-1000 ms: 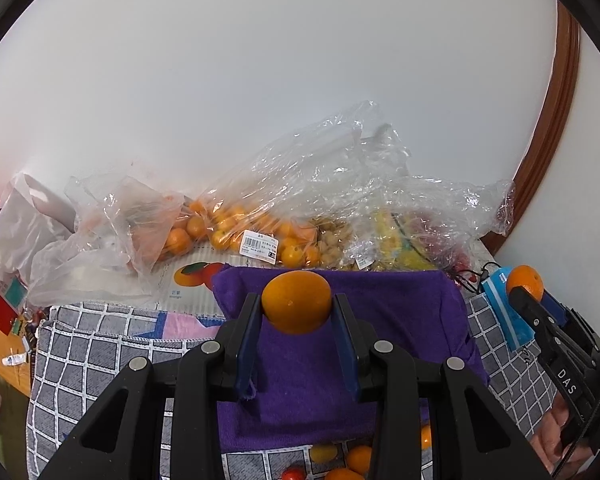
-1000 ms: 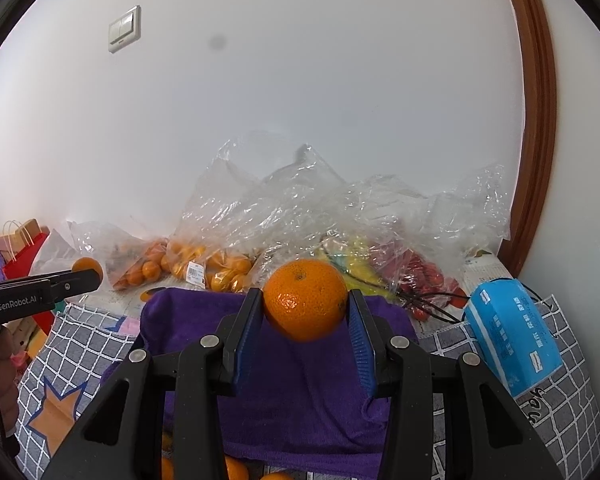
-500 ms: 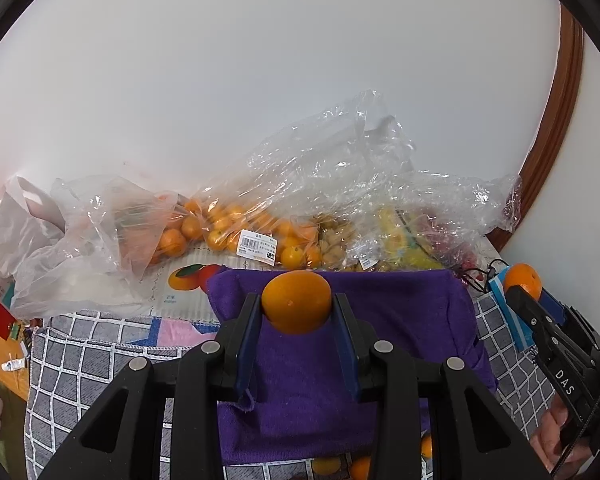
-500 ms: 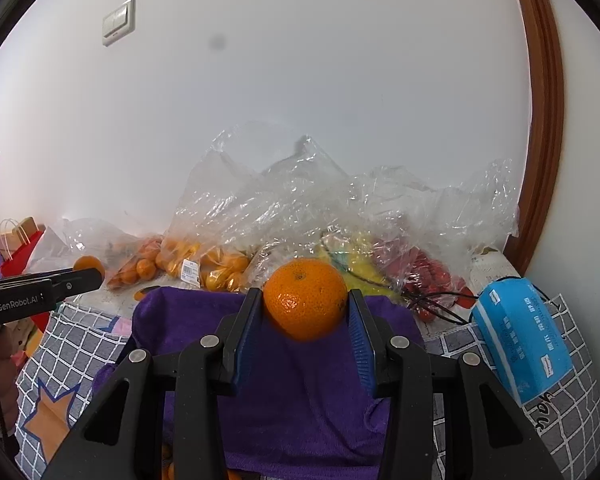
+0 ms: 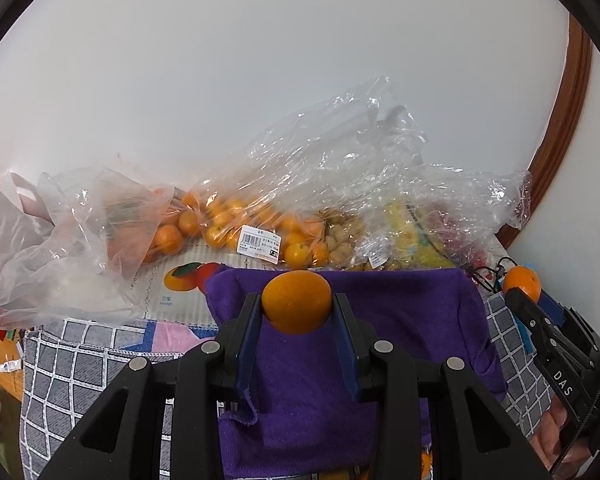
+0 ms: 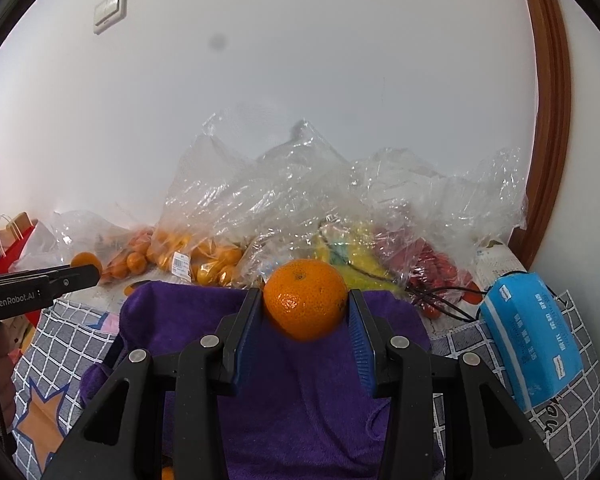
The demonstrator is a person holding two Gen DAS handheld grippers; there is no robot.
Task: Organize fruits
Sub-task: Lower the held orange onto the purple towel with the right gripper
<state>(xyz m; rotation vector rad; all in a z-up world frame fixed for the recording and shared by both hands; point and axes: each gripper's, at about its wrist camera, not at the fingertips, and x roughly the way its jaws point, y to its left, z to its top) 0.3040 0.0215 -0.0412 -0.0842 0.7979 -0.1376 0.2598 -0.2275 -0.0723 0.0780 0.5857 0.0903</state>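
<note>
White wall (image 6: pixel 340 80) filled the upper half of both wrist views, a light switch (image 6: pixel 110 9) in the upper left of the right one and a brown wooden frame (image 6: pixel 548 120) curving down the right edge. You held your left gripper (image 5: pixel 296 312) with its blue pads pinching a smooth orange (image 5: pixel 296 302) at frame centre, above a purple towel (image 5: pixel 400 340). Your right gripper (image 6: pixel 305 316) clamped a dimpled orange (image 6: pixel 305 304) the same way, over the same towel (image 6: pixel 300 392).

Writing that could be read: "GenRobot.AI" on the left gripper's side, seen at the left edge of the right view, and "DAS" on the right gripper (image 5: pixel 521 291) at the lower right of the left view. A white price sticker (image 5: pixel 259 243) with a barcode sat on one bag; its print was too small to read. Print on the blue tissue pack (image 6: pixel 532 336) at lower right was not legible.

Behind the towel, crumpled clear plastic bags (image 5: pixel 340 184) stood against the wall: one held small oranges (image 5: pixel 220 228), others something pale brown, yellow and red, blurred by the plastic. A grey checked cloth (image 5: pixel 68 364) covered the surface beneath, and a carton printed with fruit (image 5: pixel 180 280) lay left of the towel.
</note>
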